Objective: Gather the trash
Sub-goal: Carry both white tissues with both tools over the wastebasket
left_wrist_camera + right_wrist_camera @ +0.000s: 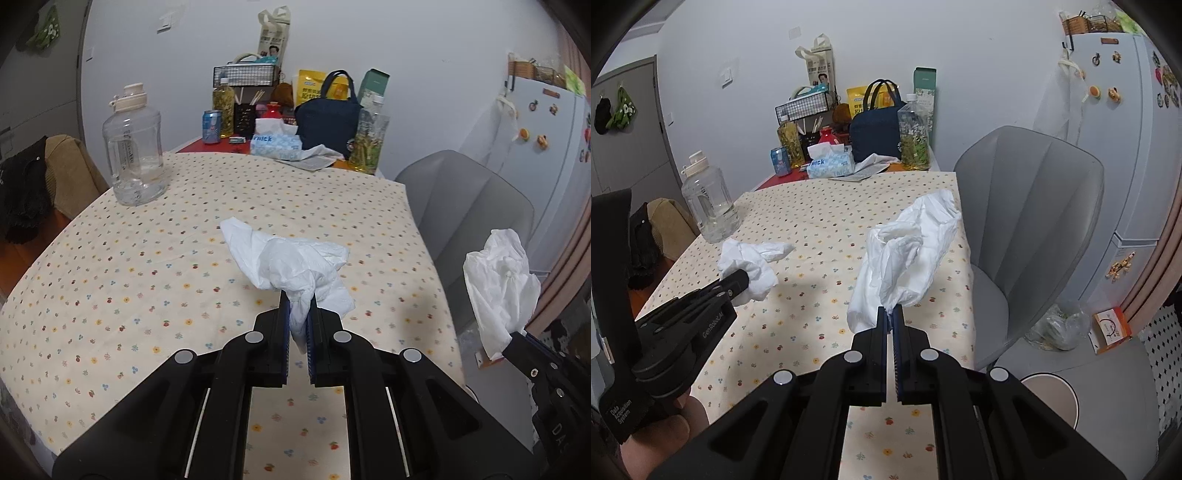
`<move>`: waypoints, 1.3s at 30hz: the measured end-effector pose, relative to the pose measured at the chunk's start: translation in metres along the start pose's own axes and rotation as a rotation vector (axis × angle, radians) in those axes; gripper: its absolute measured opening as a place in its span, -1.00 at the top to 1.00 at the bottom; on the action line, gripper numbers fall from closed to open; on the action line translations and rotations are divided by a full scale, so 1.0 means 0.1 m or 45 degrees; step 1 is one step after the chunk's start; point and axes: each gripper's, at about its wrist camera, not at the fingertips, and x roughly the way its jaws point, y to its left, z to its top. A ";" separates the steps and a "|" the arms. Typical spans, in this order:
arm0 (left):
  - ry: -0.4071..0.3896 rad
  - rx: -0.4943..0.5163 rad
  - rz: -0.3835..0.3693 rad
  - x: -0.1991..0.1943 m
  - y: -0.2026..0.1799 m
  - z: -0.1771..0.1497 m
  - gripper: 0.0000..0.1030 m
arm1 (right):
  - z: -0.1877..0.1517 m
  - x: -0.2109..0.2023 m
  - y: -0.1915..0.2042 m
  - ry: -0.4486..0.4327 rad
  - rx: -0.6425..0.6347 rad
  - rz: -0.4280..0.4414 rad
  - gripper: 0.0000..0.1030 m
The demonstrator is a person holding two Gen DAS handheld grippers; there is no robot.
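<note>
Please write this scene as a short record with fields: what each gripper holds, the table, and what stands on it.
left gripper: shut on a crumpled white tissue, lifted above the table
right gripper: shut on a second white tissue, also off the table
table: covered by a dotted cloth
on table, far side: clear water jug, tissue box, dark bag
beside table: grey chair

You are looking at evenly lit, slightly dim indoor views with soft overhead light casting faint shadows on the counter (110,295). Fisheye distortion is bending the edges, dark vignetting is filling the corners, and focus is staying sharp without glare.
</note>
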 end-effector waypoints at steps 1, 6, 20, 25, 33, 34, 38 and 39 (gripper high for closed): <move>-0.001 0.006 -0.007 -0.01 -0.04 0.00 0.84 | 0.00 -0.02 -0.02 -0.004 0.005 -0.005 0.92; -0.005 0.041 -0.043 -0.05 -0.24 -0.02 0.84 | -0.04 -0.15 -0.20 -0.022 0.038 -0.046 0.92; 0.009 0.171 -0.159 -0.03 -0.94 -0.07 0.84 | -0.11 -0.37 -0.82 -0.052 0.155 -0.156 0.92; 0.029 0.237 -0.195 0.03 -1.28 -0.14 0.84 | -0.17 -0.39 -1.12 -0.052 0.213 -0.195 0.92; 0.062 0.350 -0.247 0.11 -1.85 -0.28 0.84 | -0.32 -0.38 -1.68 -0.029 0.327 -0.263 0.92; 0.067 0.363 -0.254 0.12 -1.92 -0.30 0.84 | -0.35 -0.38 -1.73 -0.027 0.338 -0.270 0.92; 0.084 0.404 -0.274 0.16 -2.12 -0.36 0.84 | -0.45 -0.36 -1.96 -0.014 0.388 -0.299 0.92; 0.091 0.417 -0.280 0.17 -2.19 -0.39 0.84 | -0.48 -0.35 -2.02 -0.009 0.403 -0.306 0.92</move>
